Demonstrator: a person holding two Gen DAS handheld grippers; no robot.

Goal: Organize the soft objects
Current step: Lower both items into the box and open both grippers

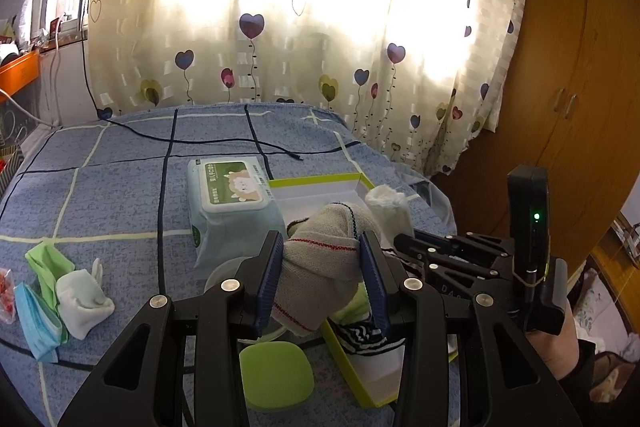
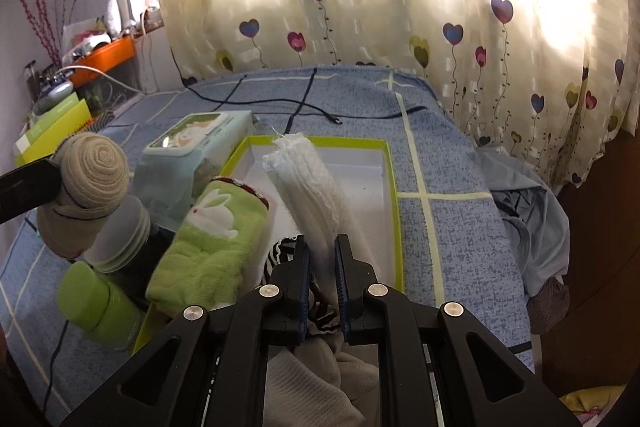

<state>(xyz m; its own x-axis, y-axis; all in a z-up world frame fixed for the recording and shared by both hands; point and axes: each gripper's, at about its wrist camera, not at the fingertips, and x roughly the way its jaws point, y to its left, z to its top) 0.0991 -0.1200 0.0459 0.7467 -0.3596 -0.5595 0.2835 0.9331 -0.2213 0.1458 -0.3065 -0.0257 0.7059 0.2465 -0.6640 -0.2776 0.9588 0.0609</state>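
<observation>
Jaws clamp beige sock (image 1: 320, 259) and, seemingly, white cloth (image 2: 308, 187).

both wrist cams close, facing curtain (image 1: 304, 7), sharing box (image 1: 316, 183)

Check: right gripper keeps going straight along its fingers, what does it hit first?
Likely the white floor of the green-rimmed box; the right gripper, shut on a white roll, aims down into it. Depth uncertain.

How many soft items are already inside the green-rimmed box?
2 visible: a green rabbit-print sock at the near-left corner of the green-rimmed white cardboard box, and a black-and-white striped sock beside it. The hand-held grippers may hide more.
</observation>
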